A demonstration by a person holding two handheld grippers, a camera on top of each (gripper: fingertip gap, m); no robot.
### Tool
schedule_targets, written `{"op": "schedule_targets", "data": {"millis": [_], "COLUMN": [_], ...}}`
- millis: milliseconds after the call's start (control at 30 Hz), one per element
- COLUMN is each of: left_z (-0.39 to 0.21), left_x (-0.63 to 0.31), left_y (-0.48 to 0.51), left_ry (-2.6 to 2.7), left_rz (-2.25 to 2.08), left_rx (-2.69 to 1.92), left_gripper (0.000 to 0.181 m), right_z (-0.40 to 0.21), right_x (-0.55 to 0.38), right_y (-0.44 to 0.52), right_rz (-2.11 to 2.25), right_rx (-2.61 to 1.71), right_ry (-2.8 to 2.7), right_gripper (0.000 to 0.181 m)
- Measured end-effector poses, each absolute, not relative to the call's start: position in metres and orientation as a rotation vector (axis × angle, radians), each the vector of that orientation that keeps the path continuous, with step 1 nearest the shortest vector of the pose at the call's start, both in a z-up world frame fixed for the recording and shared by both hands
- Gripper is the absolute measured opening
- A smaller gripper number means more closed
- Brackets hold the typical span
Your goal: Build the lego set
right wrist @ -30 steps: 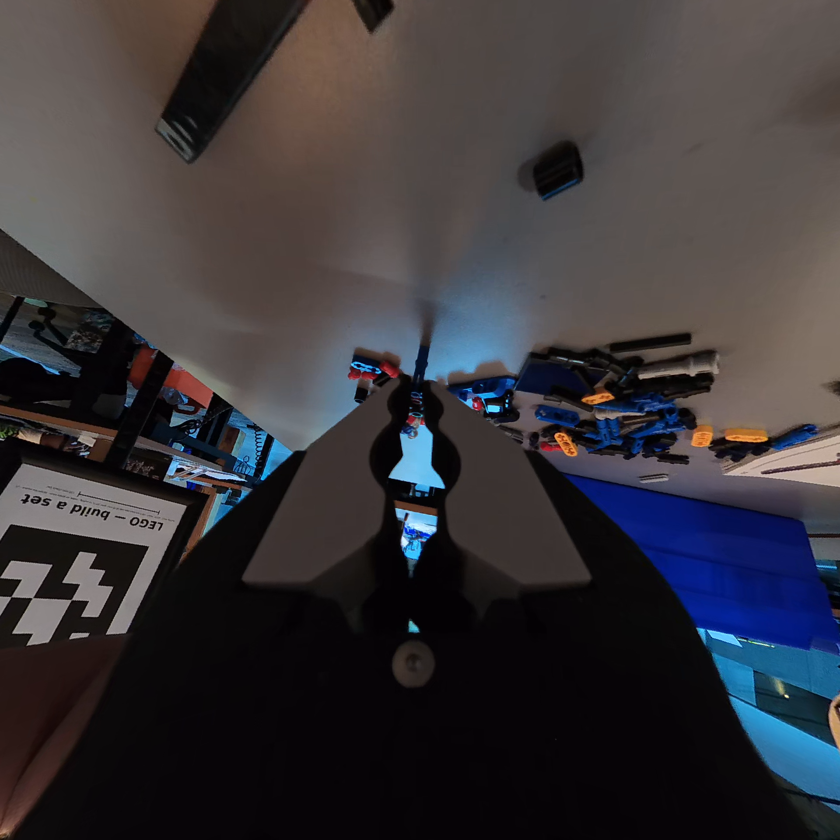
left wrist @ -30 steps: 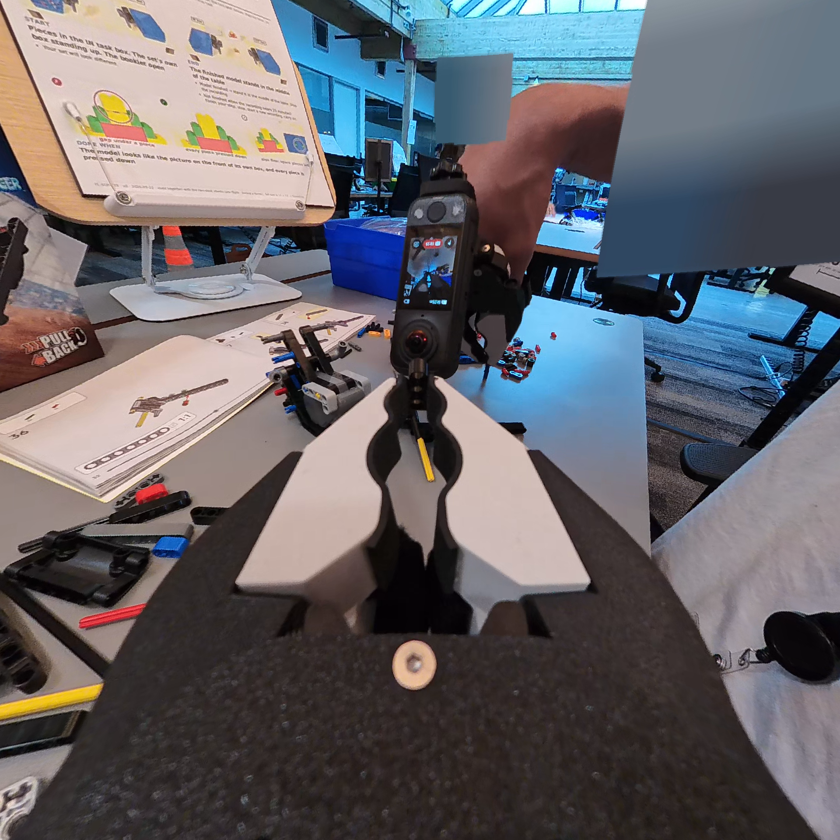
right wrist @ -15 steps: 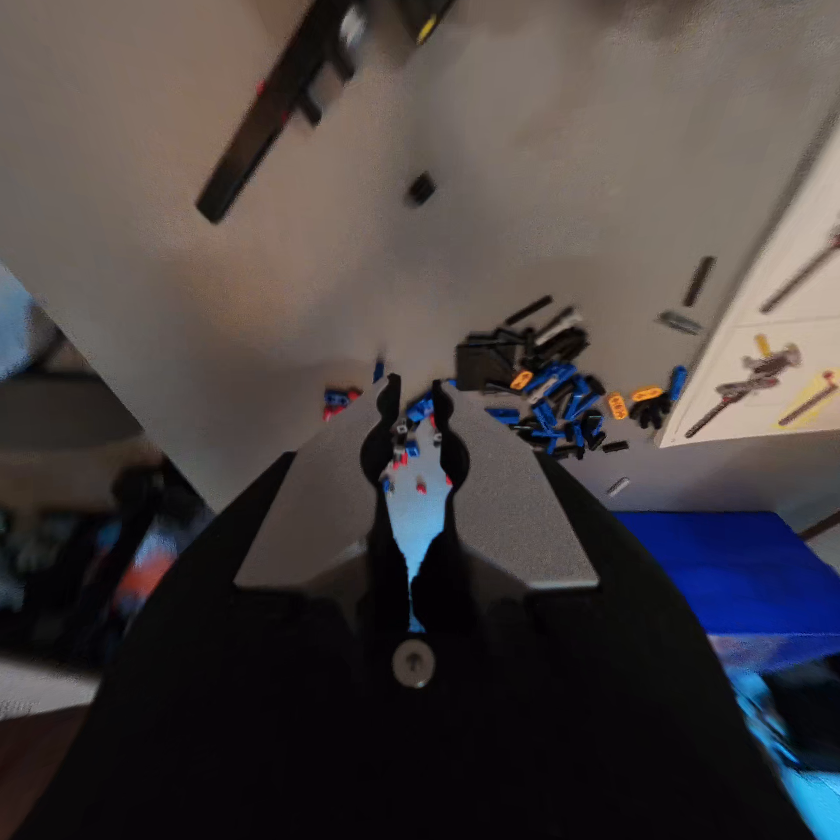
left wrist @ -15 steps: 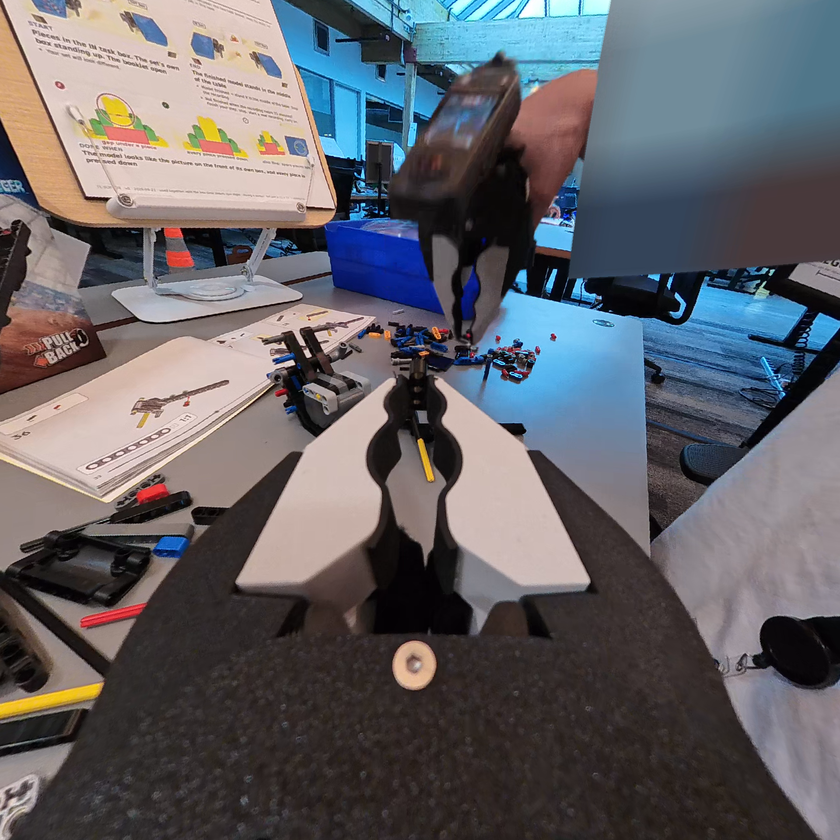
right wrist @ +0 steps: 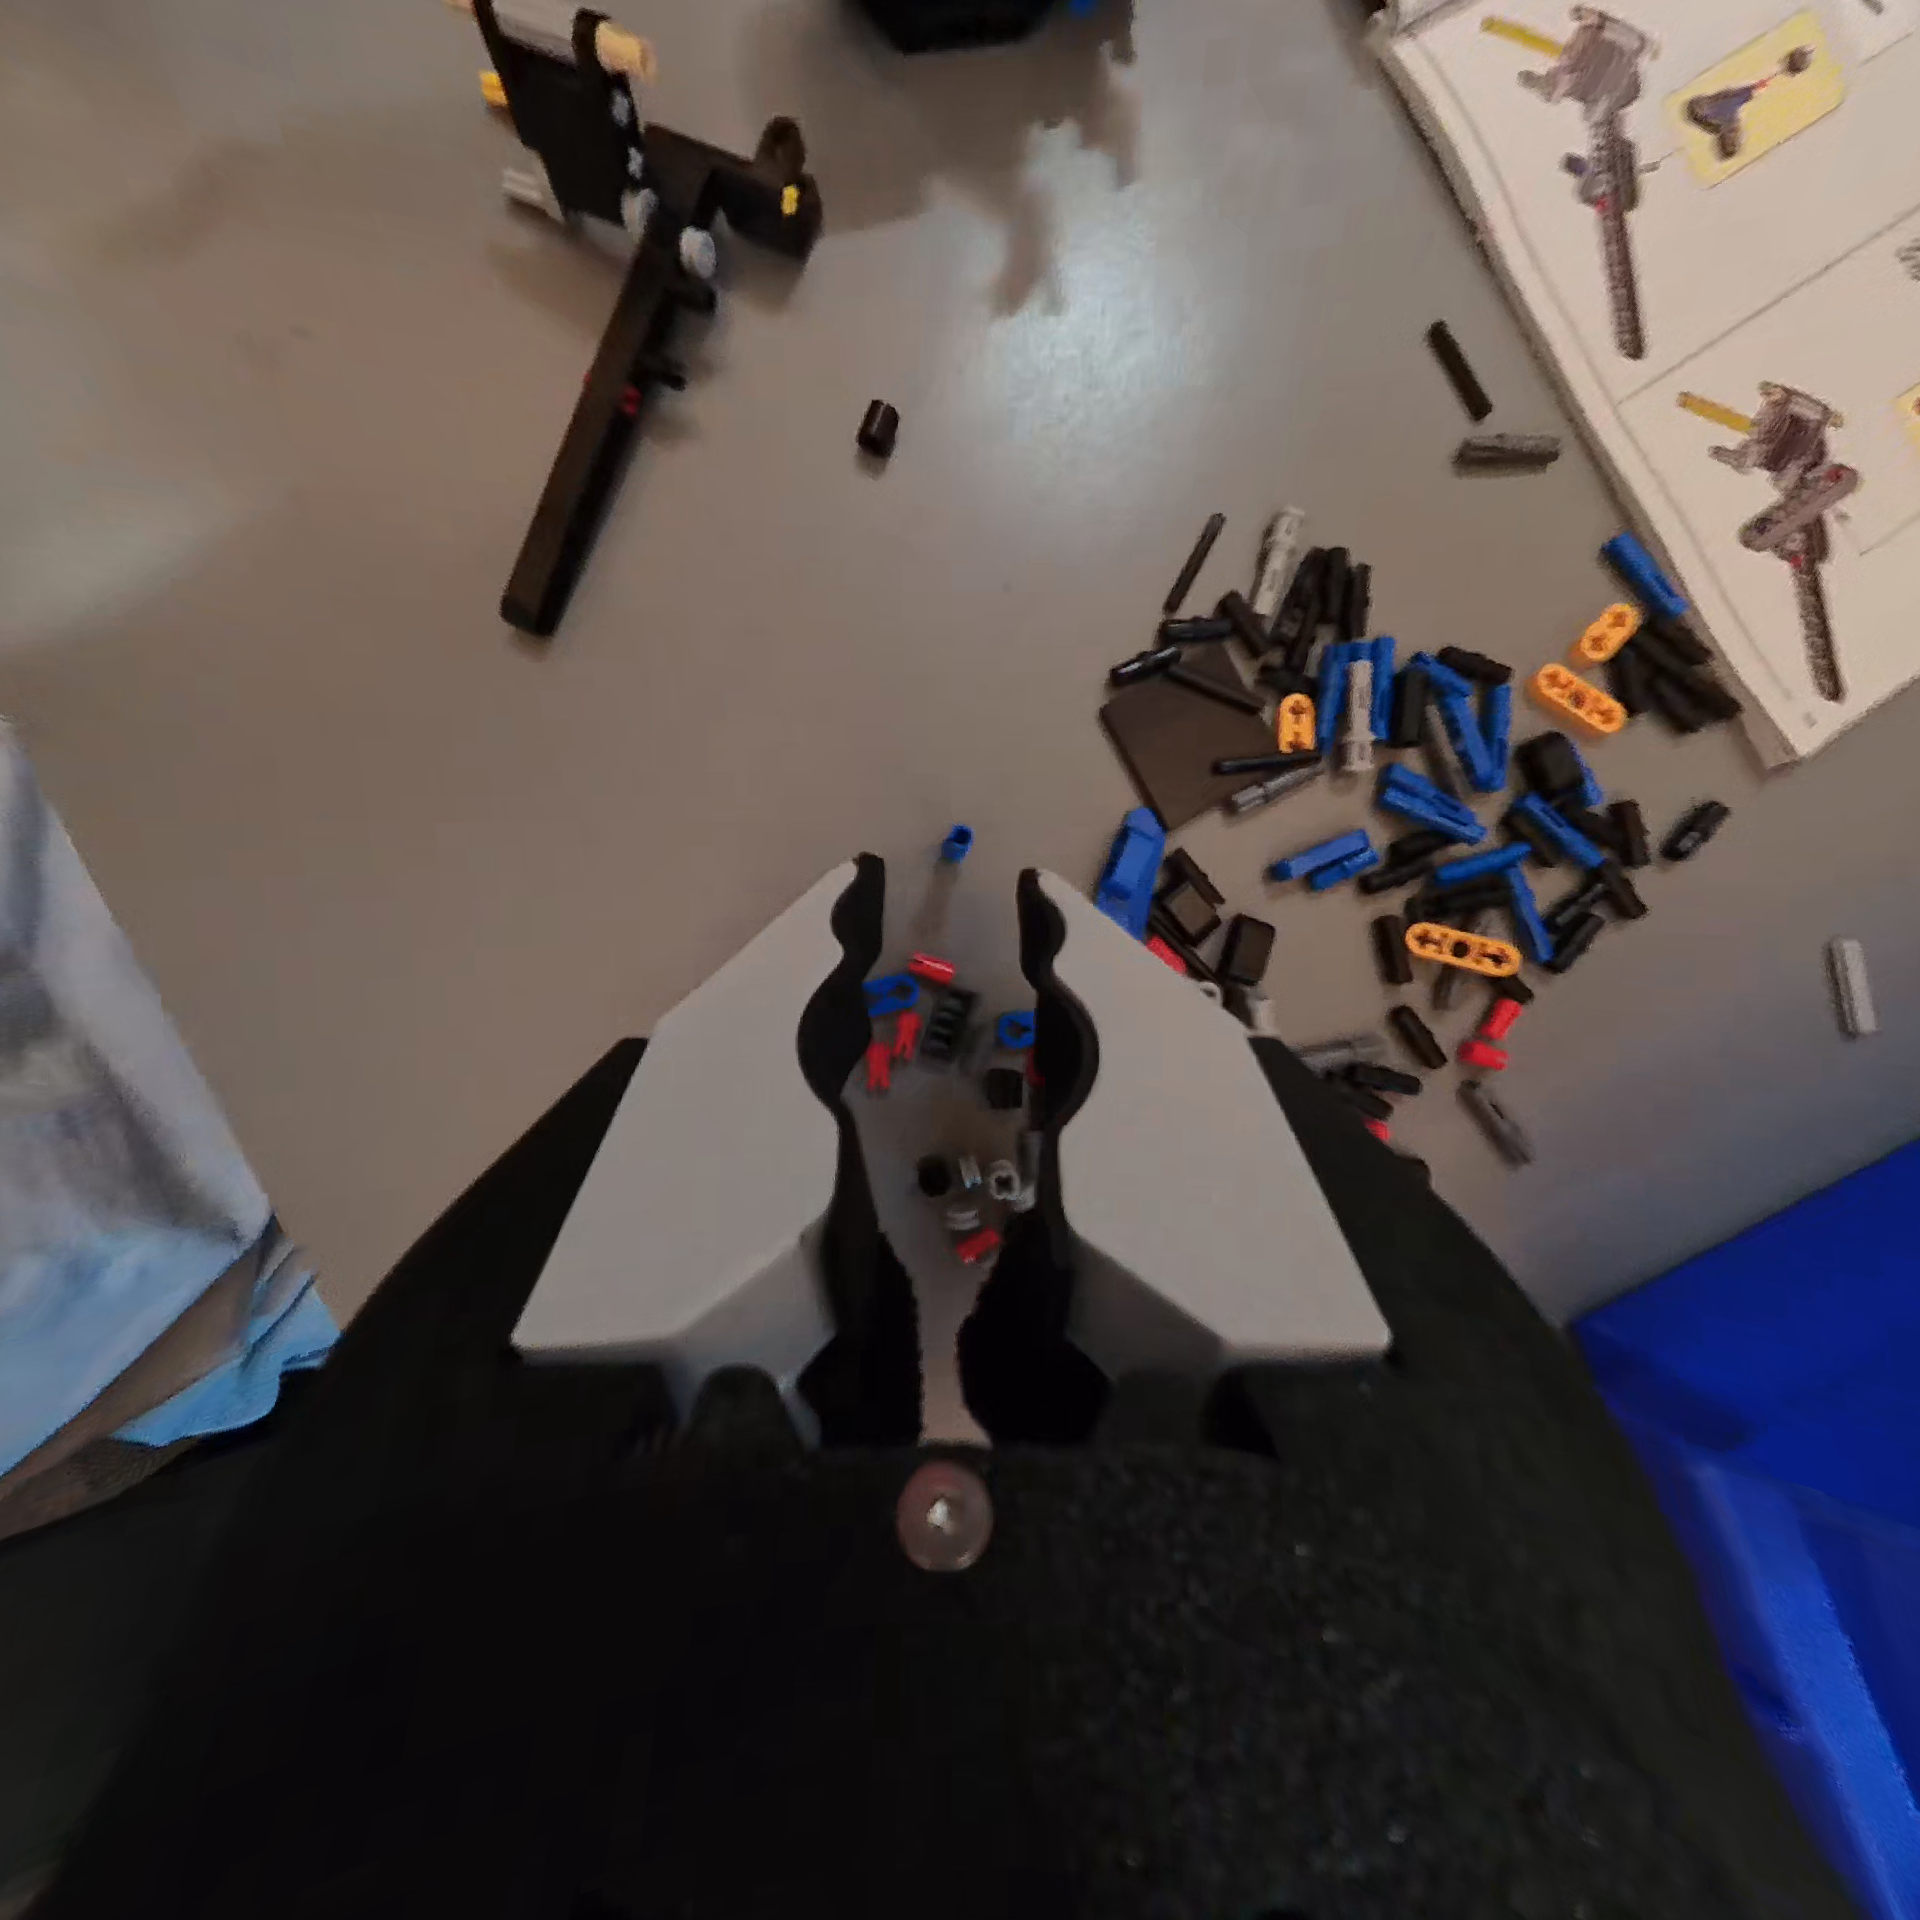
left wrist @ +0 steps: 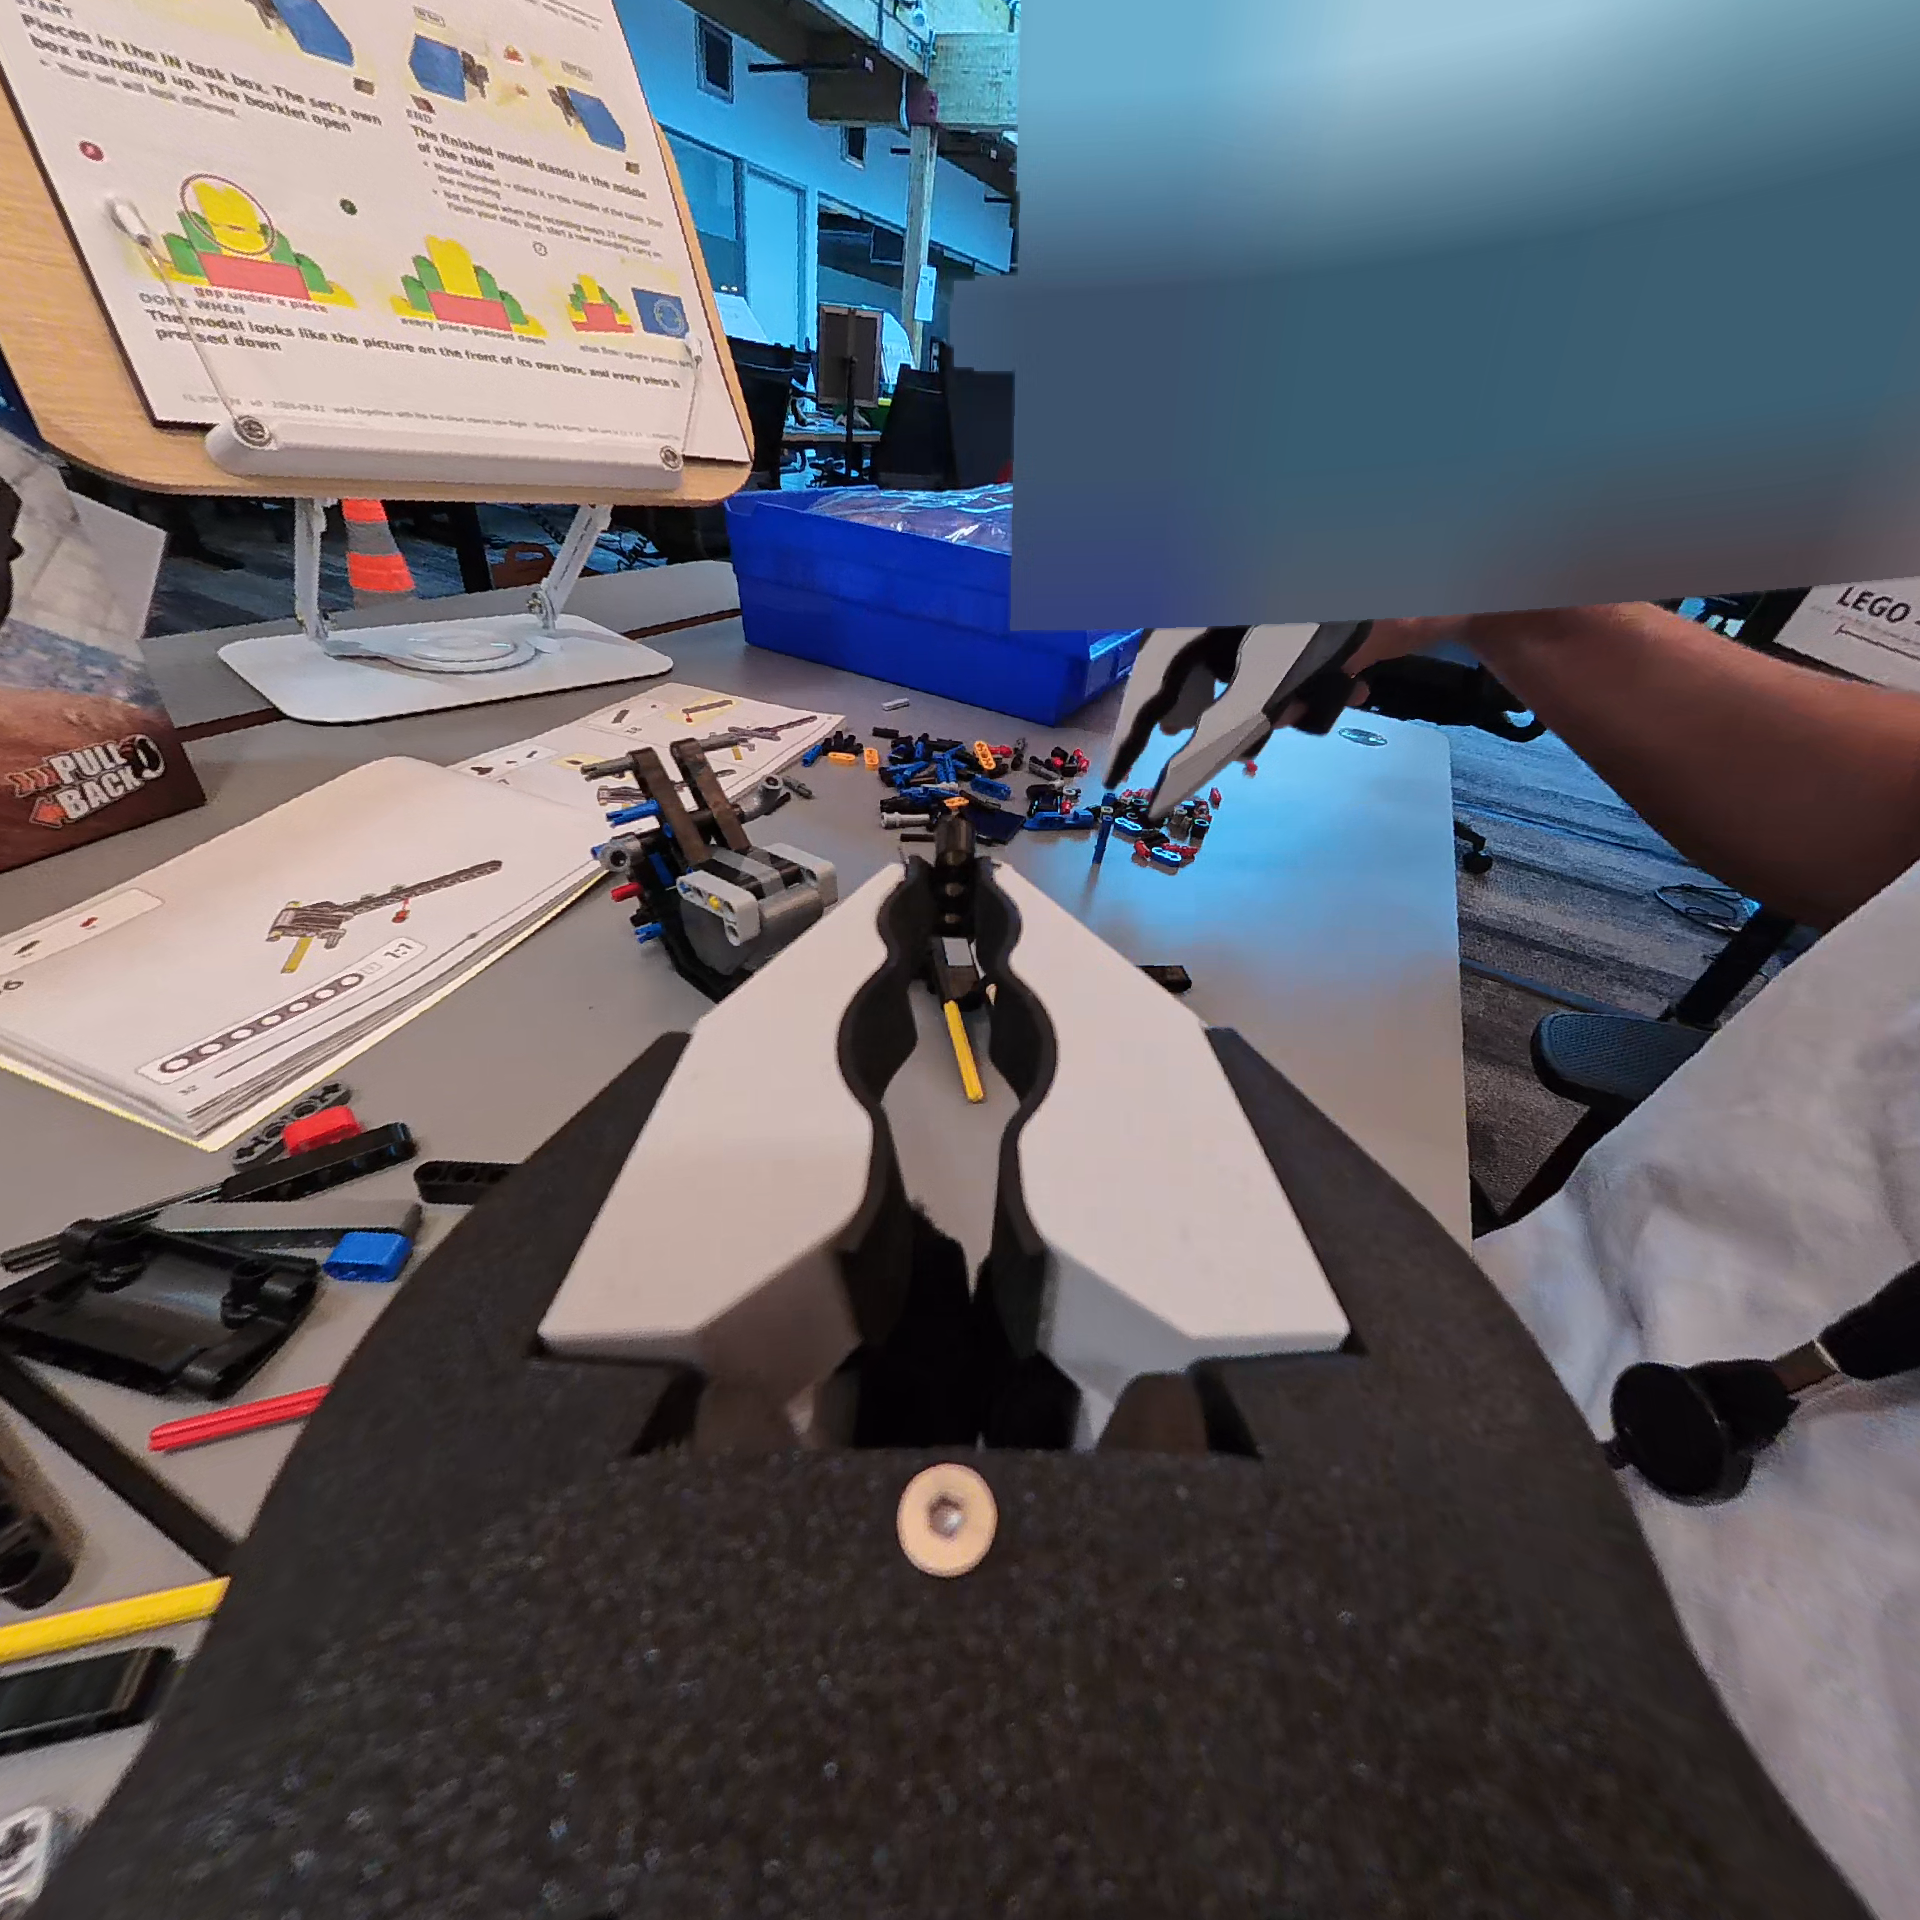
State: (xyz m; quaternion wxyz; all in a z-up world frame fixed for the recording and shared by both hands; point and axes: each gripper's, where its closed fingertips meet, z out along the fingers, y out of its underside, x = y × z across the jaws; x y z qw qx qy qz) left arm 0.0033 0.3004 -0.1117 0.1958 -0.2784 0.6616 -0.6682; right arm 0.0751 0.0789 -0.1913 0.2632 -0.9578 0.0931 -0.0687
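Note:
My left gripper (left wrist: 949, 868) is shut and empty, held still above the grey table. Through its finger gap I see a long black beam assembly (left wrist: 951, 904) with a yellow axle lying on the table; it also shows in the right wrist view (right wrist: 603, 416). A partly built grey and black model (left wrist: 727, 894) stands left of it. My right gripper (right wrist: 948, 871) is open, tips down over a small heap of red, blue and black bits (right wrist: 935, 1018). A blue pin (right wrist: 956, 840) lies just beyond its tips. The right gripper also shows in the left wrist view (left wrist: 1138, 795).
A bigger pile of blue, black and orange parts (right wrist: 1455, 748) lies right of the right gripper, beside the open booklet (right wrist: 1662, 260). A blue bin (left wrist: 894, 592) and a sheet stand (left wrist: 364, 260) are at the back. Loose black, red and yellow parts (left wrist: 156, 1299) lie near left.
My right gripper swung from in front of the left camera down to the small heap and opened. The blue pin it held between its tips now lies on the table. The left gripper stayed still.

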Motion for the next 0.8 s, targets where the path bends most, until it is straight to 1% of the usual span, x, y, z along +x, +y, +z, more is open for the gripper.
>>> {"op": "schedule_targets", "data": {"millis": [33, 233, 800], "left_z": [-0.112, -0.111, -0.111], "left_x": [0.003, 0.003, 0.003], "left_y": [0.300, 0.301, 0.301], "left_ry": [1.855, 1.847, 1.856], "left_rz": [-1.873, -1.882, -1.897], "left_rx": [-0.779, -0.780, -0.783], "left_gripper": [0.006, 0.005, 0.005], "right_z": [-0.194, -0.207, -0.215], "right_x": [0.075, 0.080, 0.081], "right_y": [0.081, 0.085, 0.086], "right_rz": [-0.184, -0.193, -0.117], "right_rx": [-2.606, -2.717, -2.762], "right_ry": [0.234, 0.119, 0.072], "right_gripper": [0.025, 0.016, 0.012]}}
